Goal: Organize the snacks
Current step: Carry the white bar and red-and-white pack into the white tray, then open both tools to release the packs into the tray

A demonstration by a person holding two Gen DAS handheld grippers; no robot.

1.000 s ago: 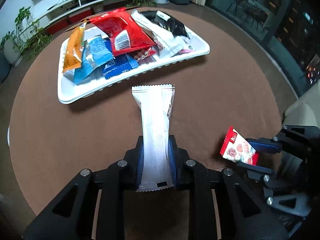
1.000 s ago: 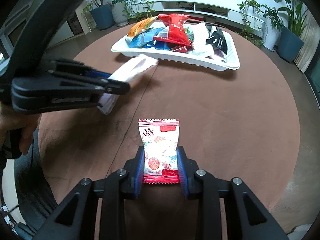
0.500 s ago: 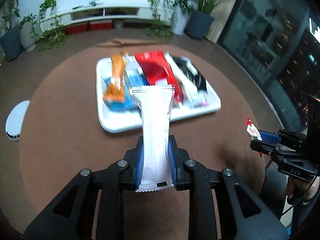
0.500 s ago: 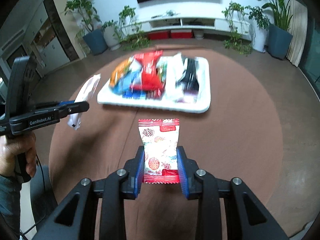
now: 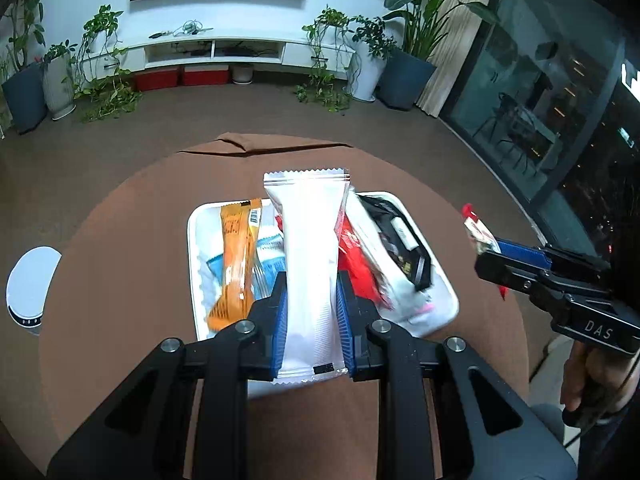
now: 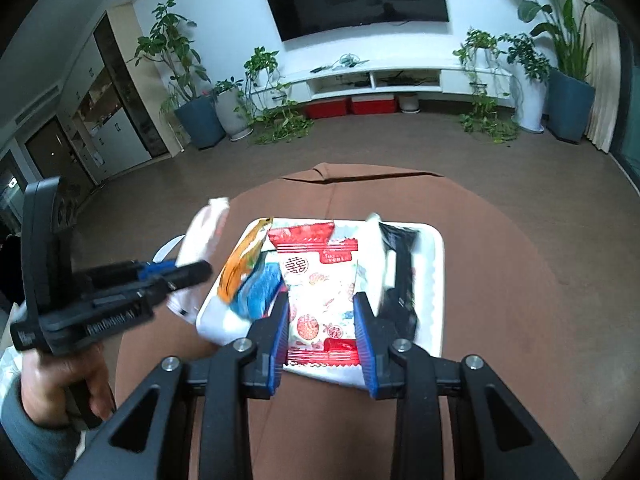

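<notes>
While both packets are held above the counter, nothing new has yet reached the tray.

Far left: a white round object (image 5: 30,284) sits at the left edge of the brown counter (image 5: 120,280), well apart from the tray.

Left tool: the left tool (image 5: 311,316) is clamped on a long white packet (image 5: 308,248), which stands up between its blue pads and hangs over the near part of the tray.

Tray: the white tray (image 5: 194,248) lies in the middle of the counter and already holds an orange packet (image 5: 236,256), blue packets (image 5: 266,264), a red packet (image 5: 356,264), a white one and a black packet (image 5: 400,240), piled loosely and overlapping.

Right tool: the right tool (image 6: 322,324) is clamped on a red and white snack packet (image 6: 316,292), held over the near edge of the tray.

Done: most snacks seen here are gathered in the tray.

Left: the two held packets probably go in next; each tool would need to lower and part its fingers. Whether more snacks lie out of view cannot be told.

Risk: the pile is crowded, so a dropped packet may slide off the rim.
</notes>
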